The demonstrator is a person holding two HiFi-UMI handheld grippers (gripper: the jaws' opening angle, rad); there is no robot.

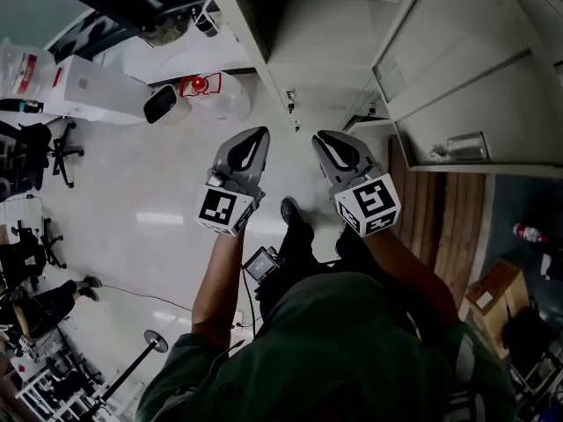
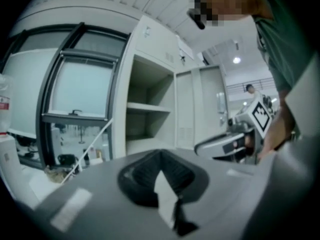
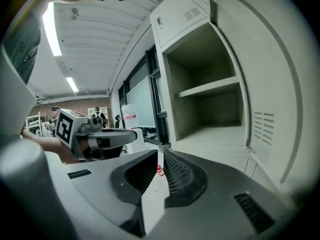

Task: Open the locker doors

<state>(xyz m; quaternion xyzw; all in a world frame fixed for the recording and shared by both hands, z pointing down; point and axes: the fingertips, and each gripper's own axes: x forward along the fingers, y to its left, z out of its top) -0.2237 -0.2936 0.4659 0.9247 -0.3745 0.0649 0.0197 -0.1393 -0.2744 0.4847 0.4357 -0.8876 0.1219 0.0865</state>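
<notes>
Pale floor (image 1: 132, 192) spreads underfoot, and ahead the locker (image 3: 210, 114) stands with its door (image 3: 272, 84) swung wide, showing one shelf (image 3: 210, 88) inside. The left gripper (image 1: 258, 135) and right gripper (image 1: 322, 137) hang side by side just before it, both with jaws drawn together, nothing between them.
</notes>
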